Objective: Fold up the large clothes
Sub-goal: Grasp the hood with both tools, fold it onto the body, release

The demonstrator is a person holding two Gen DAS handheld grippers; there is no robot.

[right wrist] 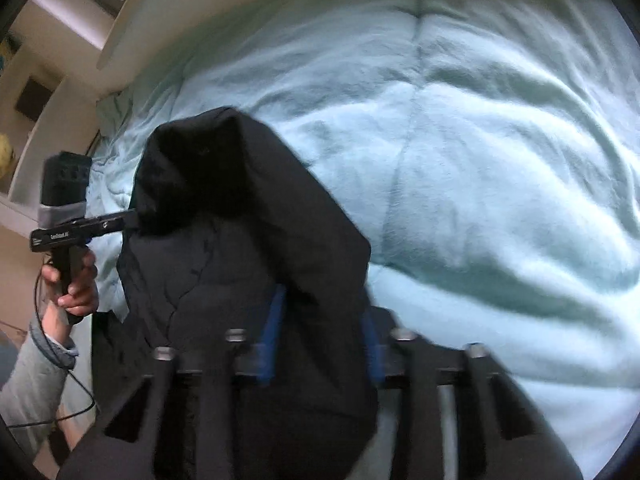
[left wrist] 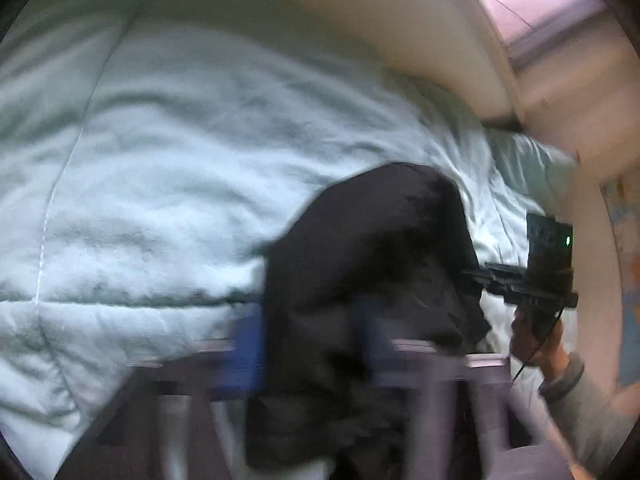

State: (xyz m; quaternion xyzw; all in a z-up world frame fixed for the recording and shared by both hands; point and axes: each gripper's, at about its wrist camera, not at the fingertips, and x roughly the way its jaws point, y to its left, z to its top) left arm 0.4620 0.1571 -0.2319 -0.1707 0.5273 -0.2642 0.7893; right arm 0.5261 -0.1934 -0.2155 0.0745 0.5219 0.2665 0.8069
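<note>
This is a bedroom in a home. A soft, pale mint quilted comforter point(right wrist: 480, 152) with stitched seams spreads across a bed ahead of both tools, and a curved cream headboard point(left wrist: 400, 20) rises beyond it. A window point(left wrist: 532, 4) shows above the headboard.

Left hand-held gripper point(left wrist: 312, 344) and right hand-held gripper point(right wrist: 320, 340) both clamp black fabric, raised side by side.

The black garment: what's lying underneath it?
Under the black fabric garment spreads a pale mint quilted bedspread. The part directly beneath is covered, so anything there stays unseen.
</note>
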